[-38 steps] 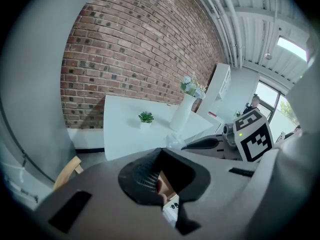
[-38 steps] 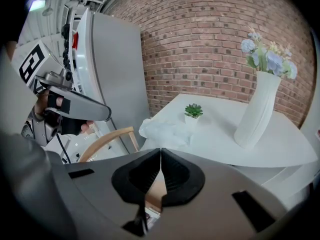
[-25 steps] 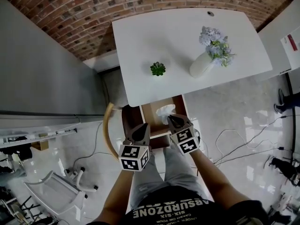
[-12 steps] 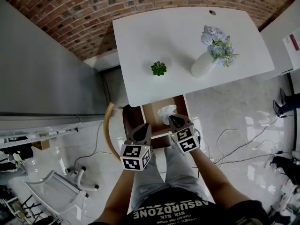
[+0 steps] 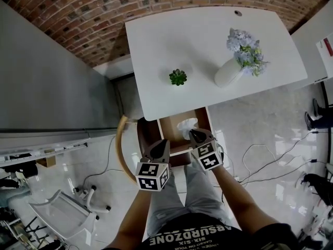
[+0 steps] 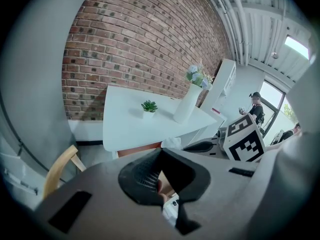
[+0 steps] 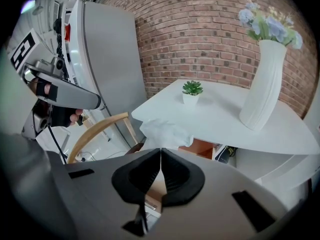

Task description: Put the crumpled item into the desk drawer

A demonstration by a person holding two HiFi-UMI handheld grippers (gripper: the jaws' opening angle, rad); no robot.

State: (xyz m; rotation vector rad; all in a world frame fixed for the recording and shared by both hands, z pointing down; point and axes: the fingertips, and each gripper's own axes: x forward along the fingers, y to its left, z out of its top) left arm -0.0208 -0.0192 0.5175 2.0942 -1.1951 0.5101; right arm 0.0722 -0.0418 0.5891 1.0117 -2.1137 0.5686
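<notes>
The crumpled white item [image 5: 186, 125] lies in the open wooden drawer [image 5: 168, 130] under the white desk [image 5: 208, 40]. My right gripper [image 5: 193, 133] is shut, its tips just at the item's near edge; in the right gripper view the item [image 7: 167, 131] sits right beyond the closed tips [image 7: 160, 151], and I cannot tell whether they touch it. My left gripper [image 5: 160, 144] is shut with nothing in it, over the drawer's near left corner. In the left gripper view the item [image 6: 171, 143] shows past the tips [image 6: 160, 151].
On the desk stand a small green succulent [image 5: 177, 77] and a white vase with pale flowers [image 5: 229, 73]. A wooden chair [image 5: 120, 145] curves left of the drawer, below a grey cabinet [image 5: 52, 77]. Cables [image 5: 260, 160] trail over the floor at right.
Almost nothing differs. Both grippers stay shut near the open drawer, and the crumpled item remains inside it; the head view has drifted slightly.
</notes>
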